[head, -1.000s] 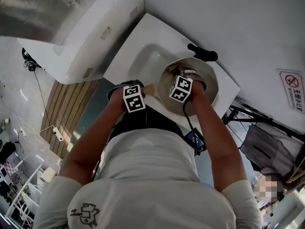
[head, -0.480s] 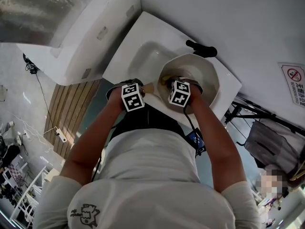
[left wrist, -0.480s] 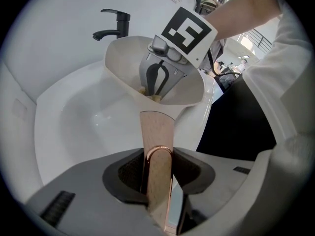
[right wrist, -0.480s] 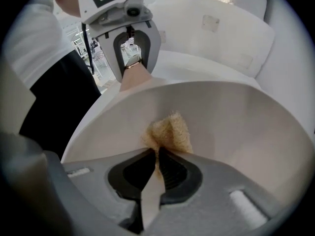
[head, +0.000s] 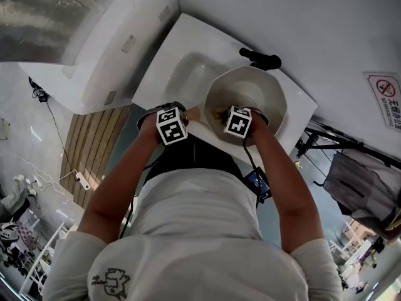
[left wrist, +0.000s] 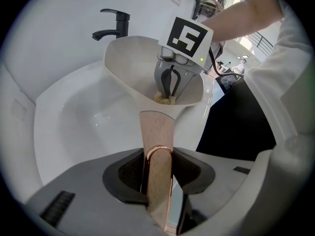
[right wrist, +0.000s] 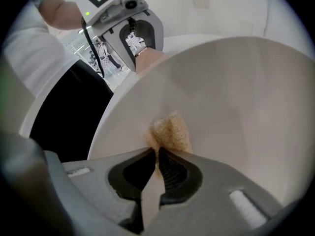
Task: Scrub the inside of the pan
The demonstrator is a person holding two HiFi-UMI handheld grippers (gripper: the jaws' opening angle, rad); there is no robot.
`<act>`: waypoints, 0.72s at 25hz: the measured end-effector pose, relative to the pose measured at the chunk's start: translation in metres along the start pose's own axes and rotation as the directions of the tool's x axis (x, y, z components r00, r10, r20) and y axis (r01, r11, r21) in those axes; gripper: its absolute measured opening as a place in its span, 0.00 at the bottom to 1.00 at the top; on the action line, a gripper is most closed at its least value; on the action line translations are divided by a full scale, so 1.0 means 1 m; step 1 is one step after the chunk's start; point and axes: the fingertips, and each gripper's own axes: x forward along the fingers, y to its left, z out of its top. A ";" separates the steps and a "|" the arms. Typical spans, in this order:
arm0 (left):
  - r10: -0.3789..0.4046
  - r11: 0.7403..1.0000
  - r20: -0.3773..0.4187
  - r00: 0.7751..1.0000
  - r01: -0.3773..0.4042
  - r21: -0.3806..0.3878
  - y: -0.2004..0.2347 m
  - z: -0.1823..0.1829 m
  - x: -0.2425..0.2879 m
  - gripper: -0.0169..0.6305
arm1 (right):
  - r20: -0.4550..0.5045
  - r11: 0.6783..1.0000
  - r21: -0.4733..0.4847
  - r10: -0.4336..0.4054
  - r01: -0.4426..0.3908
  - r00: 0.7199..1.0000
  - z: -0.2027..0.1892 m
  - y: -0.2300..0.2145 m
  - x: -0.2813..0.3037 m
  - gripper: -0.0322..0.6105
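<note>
White sink point(head: 185, 74): one pan point(head: 254, 93), one sponge point(right wrist: 170, 132)

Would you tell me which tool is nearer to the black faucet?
Right. The right tool is inside the pan next to the faucet, pinching the sponge; the left tool is farther back, clamped on the pan's wooden handle.

A washing corner inside a larger open workroom is being shown. This is being indicated by a white moulded washbasin point(head: 182, 74) with a black lever tap point(head: 260, 59), which is being backed by a plain white wall point(head: 301, 17) where a white sign with a red prohibition circle point(head: 383, 102) is being displayed. Around it, brown wooden floor slats point(head: 88, 149), a white power strip with trailing cables point(head: 78, 179), white wire racks point(head: 34, 265) and a black metal stand draped with grey cloth point(head: 354, 184) are being seen
</note>
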 end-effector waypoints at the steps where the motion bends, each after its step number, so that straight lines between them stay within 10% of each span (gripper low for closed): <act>1: -0.002 1.000 -0.002 1.000 0.002 0.002 0.000 0.000 0.000 0.25 | -0.020 1.000 0.021 0.020 -0.019 1.000 -0.006 0.003 0.000 0.09; 11: -0.003 1.000 -0.014 1.000 0.003 0.018 0.000 0.001 0.001 0.25 | -0.281 0.997 0.056 0.061 -0.047 0.958 -0.071 0.012 0.000 0.08; 18: -0.018 1.000 -0.017 1.000 0.018 0.023 -0.001 0.003 0.001 0.25 | -0.522 0.990 0.097 -0.033 0.097 0.853 -0.130 -0.012 -0.017 0.08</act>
